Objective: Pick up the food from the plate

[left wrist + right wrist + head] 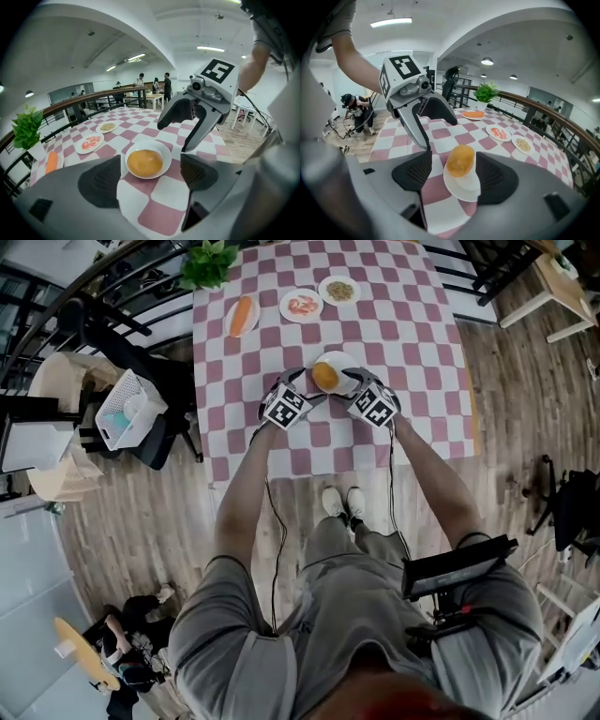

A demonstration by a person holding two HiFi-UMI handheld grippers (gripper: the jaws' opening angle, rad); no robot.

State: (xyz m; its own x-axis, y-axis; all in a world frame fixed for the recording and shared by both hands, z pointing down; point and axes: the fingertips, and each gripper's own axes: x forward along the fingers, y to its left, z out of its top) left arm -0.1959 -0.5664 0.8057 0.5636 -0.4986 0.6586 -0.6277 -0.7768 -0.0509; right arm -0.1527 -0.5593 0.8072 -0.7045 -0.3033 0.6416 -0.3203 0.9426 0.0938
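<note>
Two hand-held grippers flank a small white round plate (pixel 345 360) at the near centre of a worktop (pixel 422 334) draped in a pink-and-white checked cloth. The left hand-held gripper (pixel 150 174) and the right hand-held gripper (pixel 454 176) face each other across it, and each has its jaws spread wide and grips nothing. On the plate, towards its left side, lies the round golden-orange piece of food (pixel 325 377). It is smooth, domed and bun-like, with a faint sheen and no visible crust break or topping. The right gripper view shows it standing between that gripper's pads, close to one of them, though whether it touches cannot be told. In the left gripper view the plate lies just beyond the gap between the open jaws. The risks from here look plain. The rounded, glossy surface could slip or roll out of a pinch placed too high or off-centre. A jaw catching the rim could tip the light plate or push it across the cloth. Too hard a squeeze would likely dent what appears to be soft food. With the two hand-held grippers so near each other, they could also knock together over the plate.
</note>
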